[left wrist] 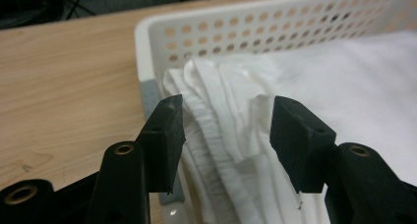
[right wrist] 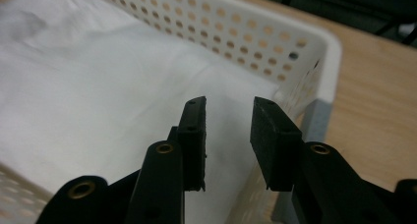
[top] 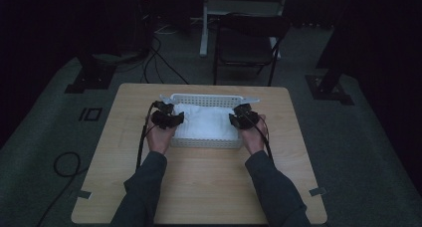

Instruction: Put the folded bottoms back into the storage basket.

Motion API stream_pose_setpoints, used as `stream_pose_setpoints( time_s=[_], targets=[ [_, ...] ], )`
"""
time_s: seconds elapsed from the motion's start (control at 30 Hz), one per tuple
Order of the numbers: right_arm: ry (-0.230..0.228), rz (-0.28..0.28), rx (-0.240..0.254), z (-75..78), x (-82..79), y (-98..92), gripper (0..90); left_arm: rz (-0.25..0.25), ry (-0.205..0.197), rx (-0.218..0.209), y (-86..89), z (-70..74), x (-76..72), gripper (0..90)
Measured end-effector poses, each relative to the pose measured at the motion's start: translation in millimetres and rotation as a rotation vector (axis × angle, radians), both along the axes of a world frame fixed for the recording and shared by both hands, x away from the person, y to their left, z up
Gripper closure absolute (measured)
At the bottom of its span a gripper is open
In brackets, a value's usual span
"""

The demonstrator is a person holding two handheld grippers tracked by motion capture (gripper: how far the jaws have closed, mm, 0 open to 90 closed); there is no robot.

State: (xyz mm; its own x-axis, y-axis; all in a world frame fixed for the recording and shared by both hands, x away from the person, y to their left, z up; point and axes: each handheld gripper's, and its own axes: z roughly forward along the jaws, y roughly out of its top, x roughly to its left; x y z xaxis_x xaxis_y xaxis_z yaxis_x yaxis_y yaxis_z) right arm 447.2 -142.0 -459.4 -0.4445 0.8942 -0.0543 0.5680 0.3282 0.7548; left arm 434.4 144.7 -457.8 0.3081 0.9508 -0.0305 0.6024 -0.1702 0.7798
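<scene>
- high view: a white perforated basket (top: 206, 142) sits mid-surface (top: 199, 187), and a folded white cloth (top: 206, 121) lies inside it, covering the floor of it from side to side. the left gripper (top: 168, 118) is at the cloth's left end, the right gripper (top: 244, 118) at its right end.
- left gripper view: the jaws stand part open over a bunched, pleated fold of the cloth (left wrist: 231, 130) at the basket's corner (left wrist: 147, 42). the fold rises between the pads, but neither pad looks pressed on it, so i read this as not yet a grip.
- right gripper view: the jaws look narrowly parted, with a gap between the pads, hanging over flat cloth (right wrist: 98, 86) near the basket's end wall (right wrist: 324, 52). nothing is pinched in them, as far as i can tell.
- the step in hand seems to be taking the cloth by both ends to lift it out.
- to do it well: sink the left jaws a little so the pads straddle the whole pleat, then close fully; a shallow nip would likely catch the top layer alone and let the fold open.
- the right side has no ridge to bite, so open wider, press down into the cloth and close to gather a fold.
- keep both sets of jaws clear of the basket wall, or the basket may come up too.
- lift both ends level and together.
</scene>
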Motion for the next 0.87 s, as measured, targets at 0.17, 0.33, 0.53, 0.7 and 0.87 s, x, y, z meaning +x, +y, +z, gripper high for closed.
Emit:
stream_pose_setpoints(
  time_s=[0.17, 0.33, 0.53, 0.7, 0.87],
  targets=[
    [-0.07, 0.012, 0.026, 16.5, -15.3, -10.7, 65.0, -0.001, -0.029, -0.052, 13.1, 6.0, -14.0, 44.7],
    [-0.093, -0.012, 0.061, 14.6, -25.1, -30.1, 64.4, 0.024, -0.062, -0.073, 36.3, 2.8, -32.9, 44.2],
    [-0.094, -0.057, 0.076, 1.5, -30.9, -57.5, 64.0, 0.071, -0.074, -0.065, 58.9, -10.2, -50.4, 44.2],
    [-0.068, -0.104, 0.084, -16.4, -28.5, -78.8, 63.7, 0.103, -0.062, -0.038, 70.4, -29.5, -61.3, 44.0],
    [-0.043, -0.131, 0.071, -33.4, -23.8, -89.8, 63.3, 0.14, -0.036, 0.007, 78.5, -52.5, -65.0, 43.3]
  ],
)
